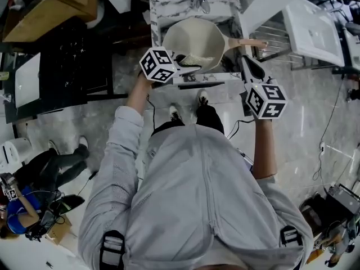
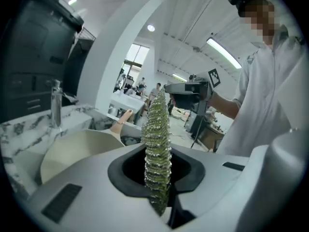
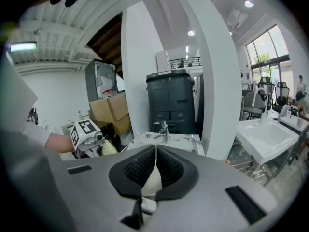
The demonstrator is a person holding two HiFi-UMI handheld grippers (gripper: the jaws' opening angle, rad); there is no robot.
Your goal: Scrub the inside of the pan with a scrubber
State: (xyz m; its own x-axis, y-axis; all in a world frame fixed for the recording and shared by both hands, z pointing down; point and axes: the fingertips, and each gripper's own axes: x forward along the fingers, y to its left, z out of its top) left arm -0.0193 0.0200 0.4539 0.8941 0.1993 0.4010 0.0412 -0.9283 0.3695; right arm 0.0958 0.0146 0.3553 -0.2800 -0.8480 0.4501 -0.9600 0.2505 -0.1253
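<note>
The left claw was clamped on a steel-mesh scrubber – the wad was squeezed thin between the jaws and stood out well beyond their tips. From the head view, that scrubber was seen inside the cream pan, low against the near part of the bowl, though contact could not be confirmed. The pan itself was set in the marble-edged sink, straight ahead of the left claw. Its handle was pointed toward the person's right, its long axis running across the view. The right claw – jaws together, nothing pinched – was held just beside that handle, nearer to it than the left. Steadying would likely fall to it.
</note>
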